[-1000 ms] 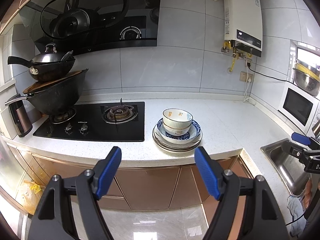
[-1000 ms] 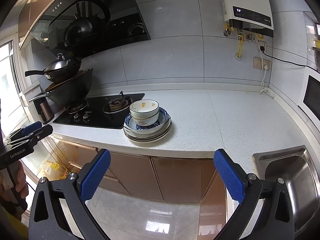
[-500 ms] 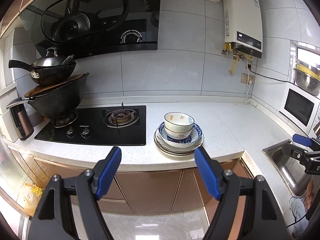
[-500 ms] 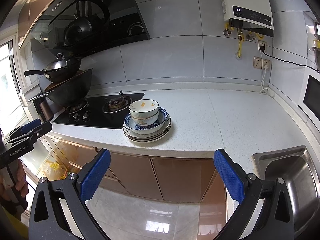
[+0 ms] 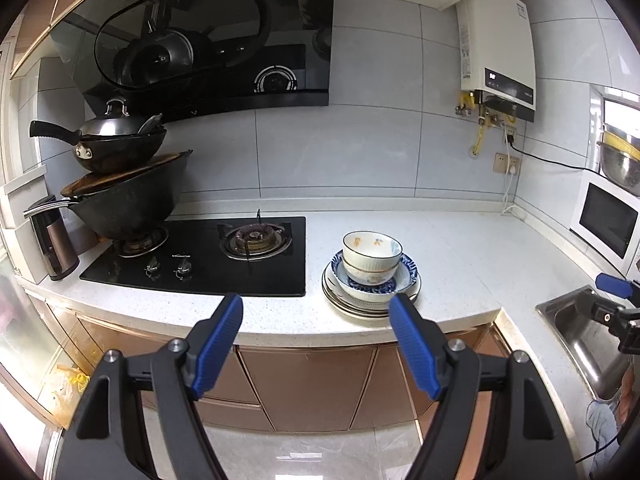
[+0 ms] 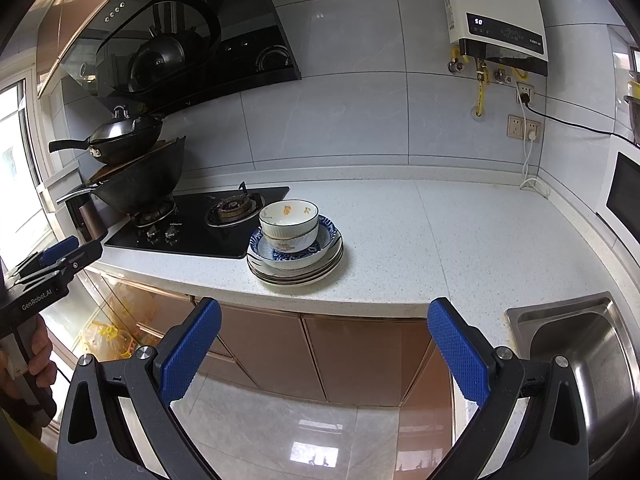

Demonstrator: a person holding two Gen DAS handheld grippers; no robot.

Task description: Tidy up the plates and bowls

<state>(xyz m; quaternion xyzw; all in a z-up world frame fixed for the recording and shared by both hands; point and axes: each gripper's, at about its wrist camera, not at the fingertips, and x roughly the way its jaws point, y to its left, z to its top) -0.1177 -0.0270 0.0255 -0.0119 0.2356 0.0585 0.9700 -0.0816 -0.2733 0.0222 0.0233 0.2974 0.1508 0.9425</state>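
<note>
**Dishes stacked by the stove, both grippers held back from the counter**

From the left gripper's camera, the left gripper (image 5: 316, 316) has its blue pads spread wide with nothing between them, out in front of the brown cabinet doors and short of the counter edge. On the white speckled countertop (image 5: 460, 264), just to the right of the black gas hob (image 5: 200, 260), sits the pile: a white bowl (image 5: 372, 246) with orange marks inside, nested in a second bowl, that in a blue-patterned bowl (image 5: 400, 280), all on a stack of plates (image 5: 348, 304). On the hob's left burner two dark woks (image 5: 128, 200) are piled one on the other. A steel sink (image 5: 576, 328) lies at far right, and the right gripper's blue tip shows above it. A white water heater (image 5: 496, 48) hangs on the tiled wall.

From the right gripper's camera, the right gripper (image 6: 324, 328) is likewise spread wide and empty, level with the cabinet fronts, apart from the counter. The white bowl (image 6: 289, 218) tops the same pile, blue-patterned bowl (image 6: 324, 240) and plates (image 6: 296, 274) beneath, near the counter's front edge and touching nothing else. The hob (image 6: 192, 228) is just to its left, the sink (image 6: 576, 344) well away at right. At the left edge a hand (image 6: 34, 356) grips the handle of the left gripper (image 6: 60, 254).
</note>
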